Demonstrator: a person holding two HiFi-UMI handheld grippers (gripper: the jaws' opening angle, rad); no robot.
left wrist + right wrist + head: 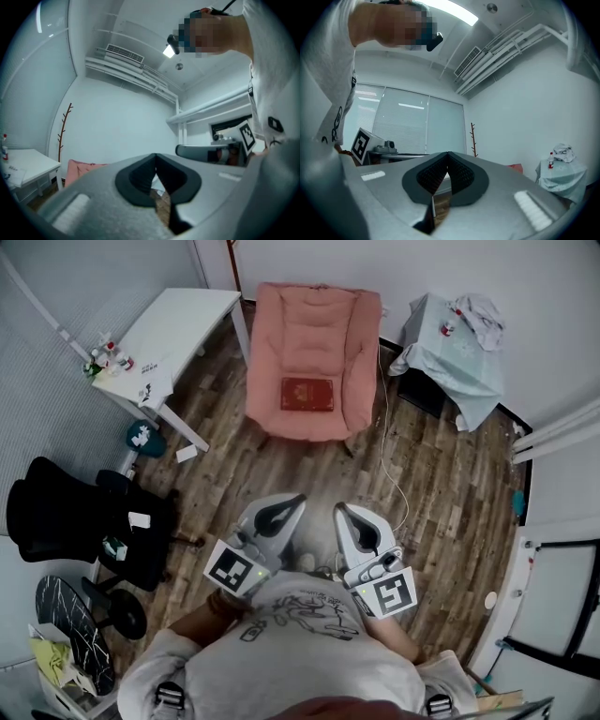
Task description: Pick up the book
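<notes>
The approach step is in hand; nothing has been grasped yet. The left gripper (293, 503) and the right gripper (342, 513) are held side by side, close to the person's chest and pointed level across the floor. In the left gripper view the fingers (138, 178) of the left gripper (155, 158) are seen pressed together with nothing between them. In the right gripper view the right gripper (448, 155) is shown the same way: fingers (464, 176) together, empty.

The book (307, 394), red and lying flat, is found on the seat of the pink armchair (314, 324), straight ahead of both sets of fingers and well apart from them. Bare wooden floor lies between. The book is not picked out in either gripper view; only an edge of the armchair (77, 168) is caught past the left fingers.

Next, by this reading, both grippers need to be carried forward to the seat, one pair of fingers must be spread, and the tips lowered to a book edge, since a flat cover on a soft cushion offers little to pinch.

The count is called: one book, one armchair, two grippers. To the left of the fingers one white bench (178, 324) and one black office chair (84, 512) are seen; to the right, one bench draped in pale cloth (450, 362).
</notes>
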